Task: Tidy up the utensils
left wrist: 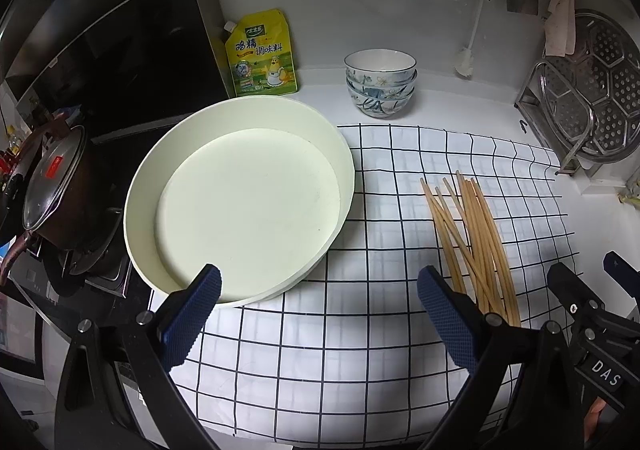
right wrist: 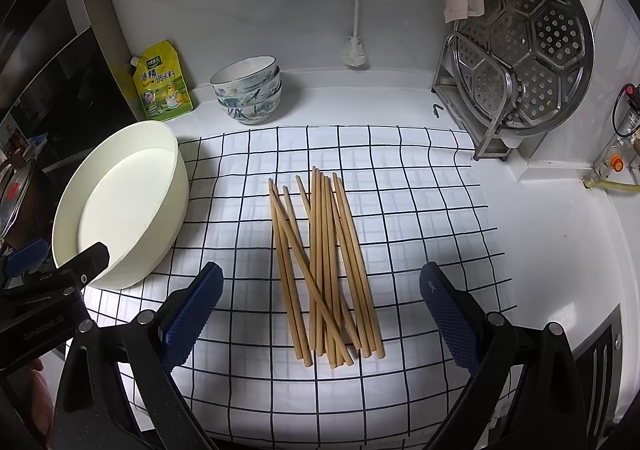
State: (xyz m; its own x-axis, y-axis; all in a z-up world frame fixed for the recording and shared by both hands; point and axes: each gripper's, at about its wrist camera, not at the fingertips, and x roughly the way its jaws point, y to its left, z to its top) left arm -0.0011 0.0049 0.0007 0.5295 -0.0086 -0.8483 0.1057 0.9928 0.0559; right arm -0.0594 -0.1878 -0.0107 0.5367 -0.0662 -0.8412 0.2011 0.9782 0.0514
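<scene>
Loose pile of wooden chopsticks (right wrist: 326, 270) lying on a white cloth with a black grid (right wrist: 420, 209), tips pointing far, a few crossed over the rest. Right gripper (right wrist: 322, 314) spread wide, holding nothing, its blue fingers (right wrist: 192, 314) on either side of the near ends of the pile, above the cloth. Left gripper (left wrist: 320, 322) also wide open and empty, hovering over the cloth between the pile and a round cream tray (left wrist: 240, 205); one finger over the tray's near rim. Chopsticks (left wrist: 472, 246) just to the right of the left gripper's right finger. Tray at the left edge of the cloth, partly on it, nothing inside. Farther back on the white counter (right wrist: 540, 230), a stack of flowered bowls (right wrist: 250, 89) and a yellow seasoning pouch (right wrist: 162, 83) against the wall. Far right, a round metal steamer plate (right wrist: 528, 45) upright in a rack. At far left, a lidded pot (left wrist: 52, 185) on the stove.
</scene>
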